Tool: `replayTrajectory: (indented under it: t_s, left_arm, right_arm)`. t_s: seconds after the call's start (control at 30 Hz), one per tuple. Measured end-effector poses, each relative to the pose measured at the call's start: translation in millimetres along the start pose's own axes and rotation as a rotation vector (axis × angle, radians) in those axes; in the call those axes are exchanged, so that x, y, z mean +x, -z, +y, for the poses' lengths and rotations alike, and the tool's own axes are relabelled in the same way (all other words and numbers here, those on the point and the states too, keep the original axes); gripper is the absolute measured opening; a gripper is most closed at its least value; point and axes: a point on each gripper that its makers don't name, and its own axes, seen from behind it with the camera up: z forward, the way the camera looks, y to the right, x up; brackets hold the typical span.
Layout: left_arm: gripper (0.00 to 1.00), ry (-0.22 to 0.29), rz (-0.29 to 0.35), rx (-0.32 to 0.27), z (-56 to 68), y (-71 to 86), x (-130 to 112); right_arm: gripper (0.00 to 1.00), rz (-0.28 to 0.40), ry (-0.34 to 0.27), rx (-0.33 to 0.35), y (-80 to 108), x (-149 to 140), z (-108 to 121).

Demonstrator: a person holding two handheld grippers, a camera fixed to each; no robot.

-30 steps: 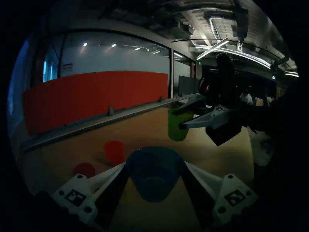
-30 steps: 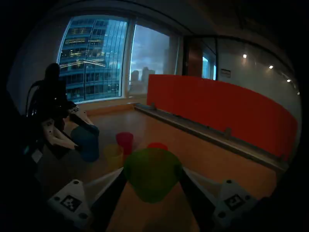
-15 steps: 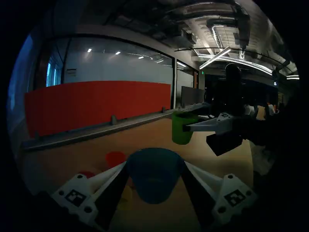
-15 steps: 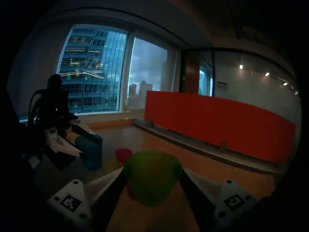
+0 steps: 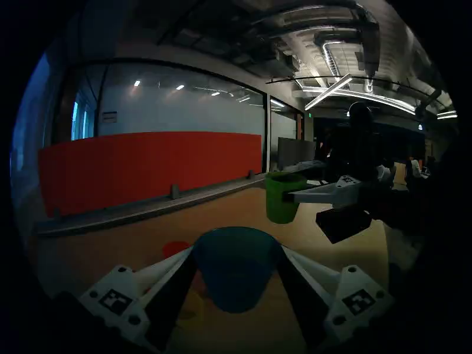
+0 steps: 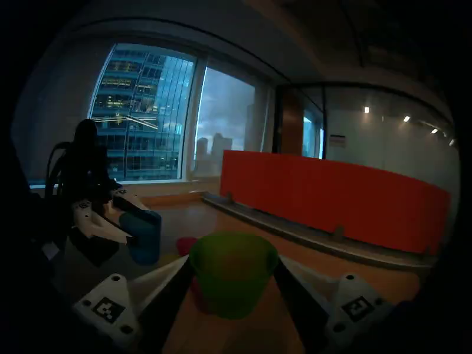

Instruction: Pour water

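A blue cup [image 5: 237, 268] stands upright between the fingers of my left gripper [image 5: 237, 277], which is shut on it low in the left gripper view. In the right gripper view the same blue cup [image 6: 143, 237] and left gripper [image 6: 127, 227] hang at the left. My right gripper [image 6: 233, 283] is shut on a green cup [image 6: 233, 272], held upright. From the left gripper view the green cup [image 5: 281, 197] and right gripper [image 5: 307, 189] sit right of centre, above the table. A red cup [image 5: 174, 249] stands on the wooden table [image 5: 147, 236] below; the red cup [image 6: 187, 245] peeks out behind the green one.
A low orange-red partition [image 5: 147, 162] with a metal rail runs along the table's far side. Large windows [image 6: 147, 118] are behind the left gripper. A yellow cup [image 5: 194, 298] shows dimly under my left fingers.
Both grippers have risen with their cups: the table cups have slid down in both views. The green cup has gone from tilted to upright.
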Motion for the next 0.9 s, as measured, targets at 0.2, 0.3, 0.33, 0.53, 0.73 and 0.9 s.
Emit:
replayTrajectory:
  t_s: [0.2, 0.3, 0.33, 0.53, 0.73, 0.9]
  left_arm:
    - [0.88, -0.051, 0.005, 0.015, -3.5, -1.3, 9.1]
    - [0.88, -0.069, 0.009, 0.017, -4.1, -1.6, 14.7]
    - [0.88, -0.073, 0.011, 0.018, -4.6, -1.6, 16.9]
    - [0.88, -0.118, 0.025, 0.035, -9.9, -1.1, 30.6]
    - [0.88, -0.190, 0.035, 0.054, -14.2, -0.6, 47.0]
    - [0.88, -0.265, 0.055, 0.066, -14.6, 0.1, 67.3]
  right_arm:
    - [0.92, -0.001, 0.008, 0.017, 0.1, 1.9, -5.3]
    - [0.92, -0.001, 0.015, 0.025, 0.2, 2.8, -9.0]
    - [0.92, -0.001, 0.015, 0.026, 0.2, 2.9, -9.8]
    - [0.92, -0.002, 0.010, 0.044, -1.1, 0.6, -17.4]
    - [0.92, -0.006, 0.004, 0.073, -4.3, -2.9, -29.4]
    - [0.92, -0.007, 0.001, 0.104, -7.1, -5.2, -42.9]
